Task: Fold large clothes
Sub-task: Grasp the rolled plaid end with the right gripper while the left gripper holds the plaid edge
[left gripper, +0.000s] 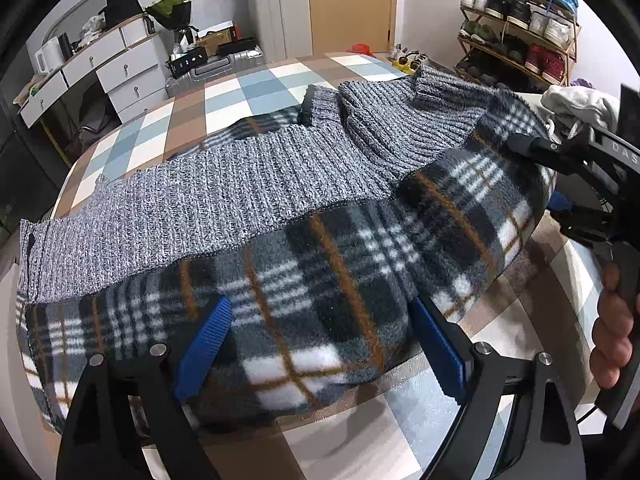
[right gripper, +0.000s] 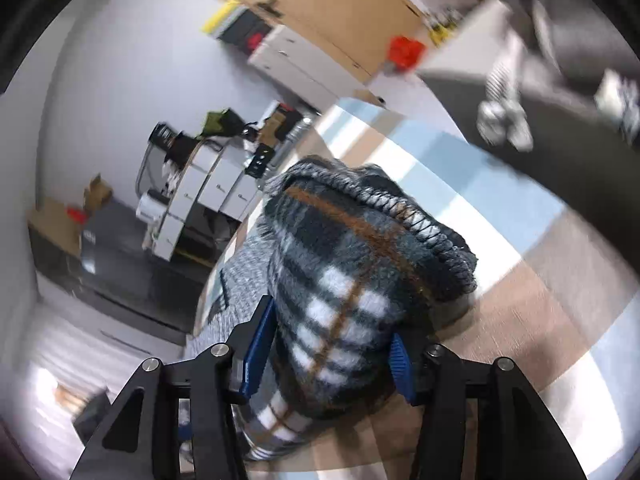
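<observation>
A large garment of grey knit (left gripper: 256,196) with a plaid fleece side (left gripper: 360,264) lies spread across the checked bed cover (left gripper: 256,84). My left gripper (left gripper: 320,348) stands wide over its near folded edge. The blue pads (left gripper: 204,344) sit on the fleece with a bulge of it between them, and they do not pinch it. My right gripper (right gripper: 324,356) is shut on a bunched end of the plaid fleece (right gripper: 344,280), lifted off the bed. From the left wrist view, the right gripper (left gripper: 540,176) is at the garment's right end, with a hand (left gripper: 612,320) on its handle.
A white dresser (left gripper: 100,68) and a pale suitcase (left gripper: 280,12) stand beyond the bed's far edge. A shoe rack (left gripper: 520,20) fills the right corner. A heap of white cloth (left gripper: 580,104) lies at the right. Bare checked cover (right gripper: 500,240) spreads right of the lifted end.
</observation>
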{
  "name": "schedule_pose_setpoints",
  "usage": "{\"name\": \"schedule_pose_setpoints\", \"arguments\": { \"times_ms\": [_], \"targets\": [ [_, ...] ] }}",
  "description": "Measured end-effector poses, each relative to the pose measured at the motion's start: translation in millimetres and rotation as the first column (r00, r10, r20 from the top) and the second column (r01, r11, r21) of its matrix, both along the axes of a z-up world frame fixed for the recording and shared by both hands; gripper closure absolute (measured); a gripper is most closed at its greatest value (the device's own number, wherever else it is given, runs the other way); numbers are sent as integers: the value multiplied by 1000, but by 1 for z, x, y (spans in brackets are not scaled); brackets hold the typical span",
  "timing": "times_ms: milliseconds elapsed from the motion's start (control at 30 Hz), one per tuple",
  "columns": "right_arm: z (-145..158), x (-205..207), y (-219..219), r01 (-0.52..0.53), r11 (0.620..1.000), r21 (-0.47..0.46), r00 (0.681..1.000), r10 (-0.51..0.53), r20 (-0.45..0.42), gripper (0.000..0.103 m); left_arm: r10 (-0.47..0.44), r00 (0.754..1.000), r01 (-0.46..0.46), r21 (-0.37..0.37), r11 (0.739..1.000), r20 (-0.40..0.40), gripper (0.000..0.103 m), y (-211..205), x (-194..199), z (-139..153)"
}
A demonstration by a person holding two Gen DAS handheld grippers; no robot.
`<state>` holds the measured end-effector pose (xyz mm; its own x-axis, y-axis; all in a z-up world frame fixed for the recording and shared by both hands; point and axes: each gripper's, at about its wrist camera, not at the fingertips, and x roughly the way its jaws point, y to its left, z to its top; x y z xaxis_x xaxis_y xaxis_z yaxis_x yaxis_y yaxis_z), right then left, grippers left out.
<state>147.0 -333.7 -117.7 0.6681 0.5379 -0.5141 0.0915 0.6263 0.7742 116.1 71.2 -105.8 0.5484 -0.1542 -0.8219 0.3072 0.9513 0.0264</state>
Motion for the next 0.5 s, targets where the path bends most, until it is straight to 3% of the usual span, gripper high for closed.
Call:
{"name": "schedule_pose_setpoints", "arguments": {
  "times_ms": [67, 133, 200, 300, 433, 500],
  "targets": [
    [-2, 4, -4, 12, 996, 84, 1000, -10, -25, 45, 1, 1000, -1, 1, 1000, -1, 15, 1, 1, 0],
    [-6, 9, -8, 26, 980, 199, 999, -19, -37, 34, 4, 1000, -4, 1, 1000, 0, 15, 1, 1, 0],
    [-7, 13, -8, 39, 969, 242, 998, -26, -54, 31, 6, 1000, -6, 4, 1000, 1, 15, 0, 1, -1],
    [-5, 22, 0, 42, 985, 166, 995, -26, -97, 33, 7, 1000, -7, 7, 1000, 3, 15, 0, 1, -1],
    [8, 31, 19, 6, 1000, 14, 997, -5, -83, 32, 11, 1000, -11, 15, 1000, 3, 15, 0, 1, -1],
    [16, 32, 27, -9, 997, -71, 998, 5, -61, 53, 12, 1000, -12, 12, 1000, 3, 15, 0, 1, -1]
  ]
}}
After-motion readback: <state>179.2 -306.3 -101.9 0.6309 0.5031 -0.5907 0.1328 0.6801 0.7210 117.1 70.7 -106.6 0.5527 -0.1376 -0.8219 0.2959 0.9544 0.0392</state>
